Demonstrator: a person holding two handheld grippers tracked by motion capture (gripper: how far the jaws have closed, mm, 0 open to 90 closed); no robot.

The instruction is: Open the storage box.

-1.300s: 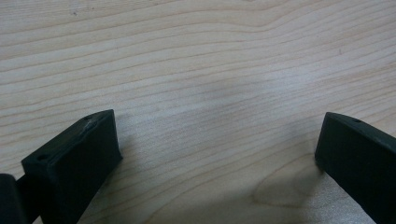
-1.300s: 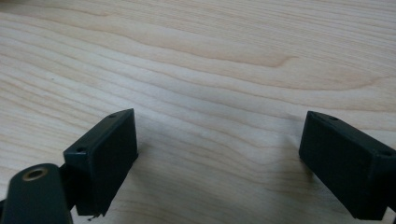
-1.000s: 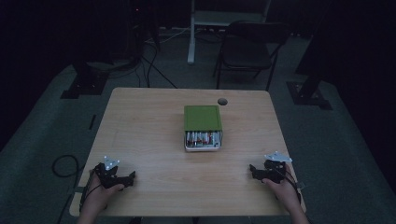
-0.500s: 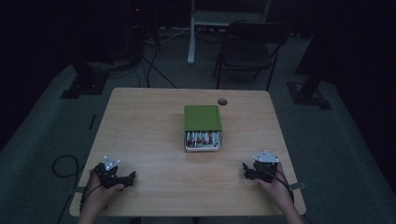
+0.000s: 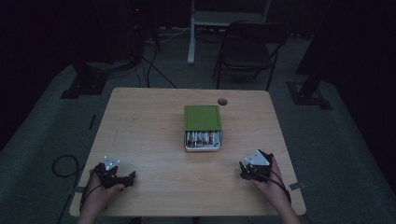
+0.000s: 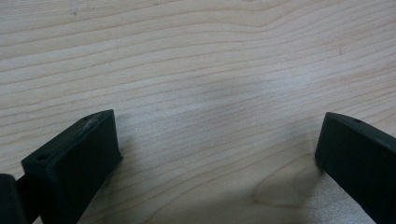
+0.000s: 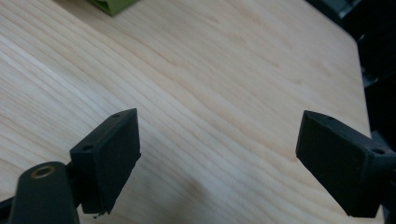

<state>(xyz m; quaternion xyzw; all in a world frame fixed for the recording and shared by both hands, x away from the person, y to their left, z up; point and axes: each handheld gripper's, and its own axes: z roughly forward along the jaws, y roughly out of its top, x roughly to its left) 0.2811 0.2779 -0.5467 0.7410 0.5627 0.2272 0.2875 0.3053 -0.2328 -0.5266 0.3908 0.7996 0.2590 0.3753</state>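
A green box (image 5: 201,117) lies in the middle of the wooden table (image 5: 144,121); its near end is open and shows several batteries (image 5: 202,138) in a row. My left gripper (image 5: 122,178) rests at the near left corner, held by a hand. Its jaws are open over bare wood (image 6: 217,135). My right gripper (image 5: 246,170) sits at the near right, also in a hand and tilted up. Its jaws stand wide open (image 7: 217,130) with nothing between them. A corner of the green box (image 7: 112,4) shows at the top of the right gripper view.
A small round hole (image 5: 222,101) is in the table behind the box. A dark chair (image 5: 247,46) and a white desk leg (image 5: 191,32) stand beyond the far edge. Cables (image 5: 60,165) trail on the floor at the left. The room is dim.
My right gripper has shifted left and a little toward the box, tilting upward. The left gripper and the box have stayed put.
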